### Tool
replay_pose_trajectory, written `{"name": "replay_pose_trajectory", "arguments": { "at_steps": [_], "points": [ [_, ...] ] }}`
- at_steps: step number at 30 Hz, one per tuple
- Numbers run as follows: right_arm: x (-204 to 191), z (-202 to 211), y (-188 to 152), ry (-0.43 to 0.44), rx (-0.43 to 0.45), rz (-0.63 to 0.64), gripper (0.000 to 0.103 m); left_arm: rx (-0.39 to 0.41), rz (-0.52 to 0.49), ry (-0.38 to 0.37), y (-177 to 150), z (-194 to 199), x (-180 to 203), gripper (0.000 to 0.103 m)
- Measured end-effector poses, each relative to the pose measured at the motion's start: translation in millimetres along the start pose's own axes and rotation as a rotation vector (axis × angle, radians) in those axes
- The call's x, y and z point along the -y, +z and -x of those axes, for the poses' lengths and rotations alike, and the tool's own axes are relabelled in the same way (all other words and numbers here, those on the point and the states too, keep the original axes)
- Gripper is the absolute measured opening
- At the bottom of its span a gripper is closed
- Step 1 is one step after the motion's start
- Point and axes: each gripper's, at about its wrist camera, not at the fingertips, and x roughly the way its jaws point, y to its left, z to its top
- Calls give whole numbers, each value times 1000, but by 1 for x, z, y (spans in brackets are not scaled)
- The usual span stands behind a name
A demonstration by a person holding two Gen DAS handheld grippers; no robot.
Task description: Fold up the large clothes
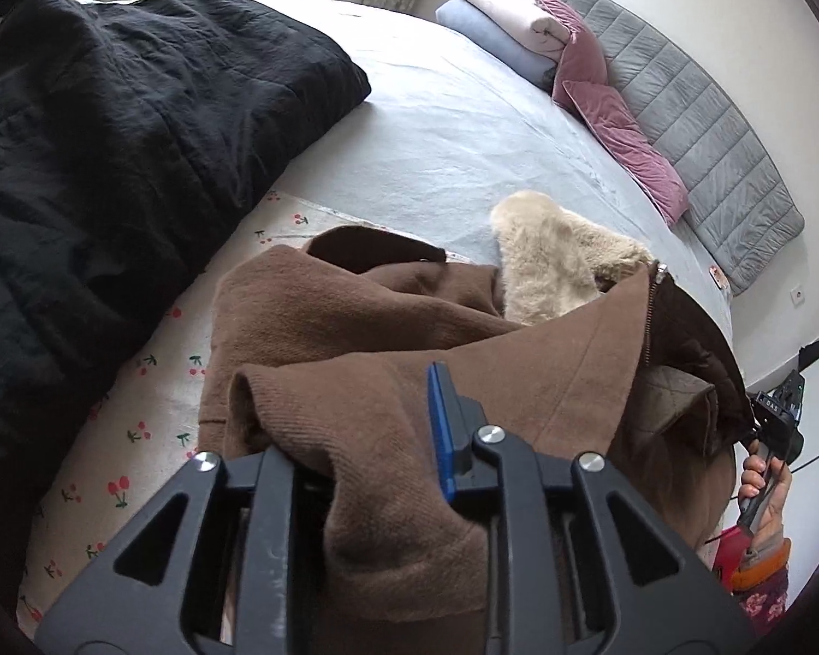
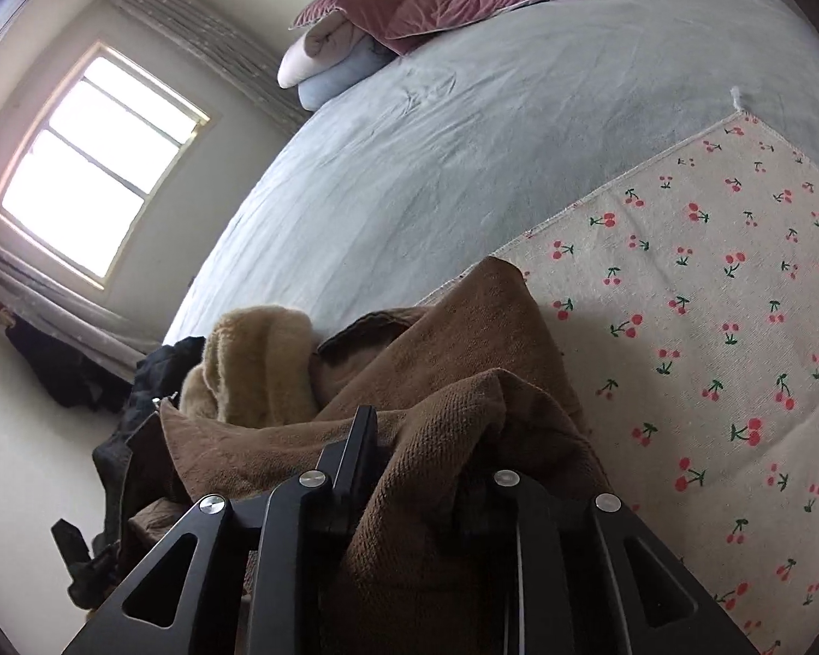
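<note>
Left gripper (image 1: 387,469): nearest my lens; brown coat (image 1: 409,338) fabric bunched between the jaws, blue pad (image 1: 441,431) visible; I cannot tell if the pads press it.
Right gripper (image 2: 426,469): same coat (image 2: 453,382) heaped across the jaws; grip unclear to me.
Coat position: crumpled on the cherry-print mat (image 2: 710,284), cream fur collar (image 1: 551,267) exposed.
Mat: lies on the blue bed sheet (image 1: 464,125).
Black quilt (image 1: 109,164): beside the coat, at left in the left view.
Pink cushions (image 1: 617,131): along the grey headboard pad (image 1: 710,125).

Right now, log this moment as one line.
stage: laying coat on bed | brown coat: bunched, fabric between both jaws | left gripper | right gripper | fold: not yet done
</note>
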Motion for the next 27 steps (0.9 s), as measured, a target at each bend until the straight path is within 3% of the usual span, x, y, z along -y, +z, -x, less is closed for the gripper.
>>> {"name": "replay_pose_trajectory", "arguments": {
  "at_steps": [4, 5, 6, 8, 11, 15, 18, 21, 23, 25, 27],
  "points": [
    [0, 39, 10, 31, 52, 34, 37, -26, -11, -84, 1, 29, -1, 42],
    [1, 50, 12, 21, 76, 51, 43, -21, -3, -89, 1, 36, -2, 49],
    [0, 62, 14, 16, 94, 74, 45, 4, 4, -75, -1, 47, -5, 65],
    [-5, 83, 13, 9, 104, 144, 45, 79, 1, -31, -3, 68, -9, 80],
    [-23, 91, -3, -129, 58, 332, 45, 94, -85, 22, -15, 85, -6, 80],
    [-54, 45, -47, -291, -119, 591, 45, -27, -287, 127, -39, 55, 20, 80],
    [-73, -2, -73, -356, -207, 725, 45, -108, -378, 140, -47, 16, 43, 80],
    [-92, -49, -68, -375, -242, 768, 44, -137, -413, 208, -32, -19, 55, 80],
    [-97, -70, -48, -425, -202, 751, 43, -93, -430, 296, -12, -33, 53, 80],
    [-92, -70, -18, -478, -96, 651, 42, -18, -414, 421, 11, -29, 43, 80],
    [-77, -48, 9, -459, 21, 490, 44, 69, -381, 448, 26, -8, 30, 80]
  ]
}}
